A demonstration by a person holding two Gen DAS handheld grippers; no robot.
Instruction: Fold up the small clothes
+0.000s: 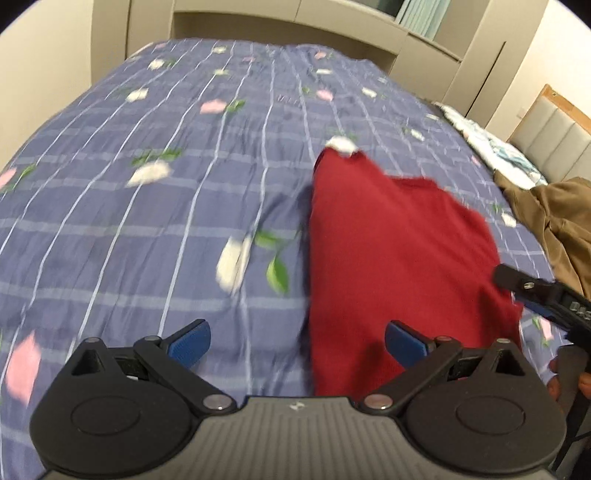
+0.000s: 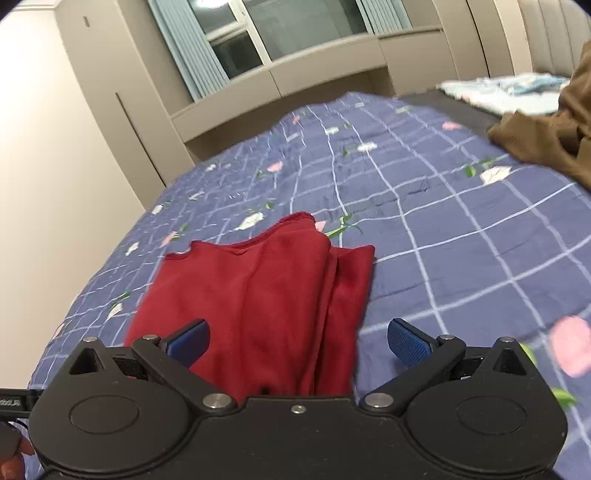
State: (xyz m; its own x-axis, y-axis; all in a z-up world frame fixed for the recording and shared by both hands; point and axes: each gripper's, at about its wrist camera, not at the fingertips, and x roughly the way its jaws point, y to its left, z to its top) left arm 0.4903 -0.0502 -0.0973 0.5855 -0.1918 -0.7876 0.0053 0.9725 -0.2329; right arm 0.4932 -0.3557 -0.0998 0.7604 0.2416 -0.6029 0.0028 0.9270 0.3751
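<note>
A dark red garment [image 1: 399, 258] lies folded on the blue floral bedspread [image 1: 166, 206]. In the right wrist view the red garment [image 2: 258, 295] shows layered folds running away from me. My left gripper [image 1: 297, 341] is open and empty, just left of the garment's near edge, its right pad over the cloth. My right gripper [image 2: 299, 341] is open and empty, hovering over the garment's near end. The right gripper's finger also shows at the right edge of the left wrist view [image 1: 535, 291].
A brown garment [image 1: 554, 229] lies crumpled at the right of the bed, also in the right wrist view [image 2: 546, 140]. A white-and-teal patterned cloth [image 2: 502, 92] lies near the padded headboard [image 1: 554, 136]. Beige cabinets and a window [image 2: 280, 33] stand beyond the bed.
</note>
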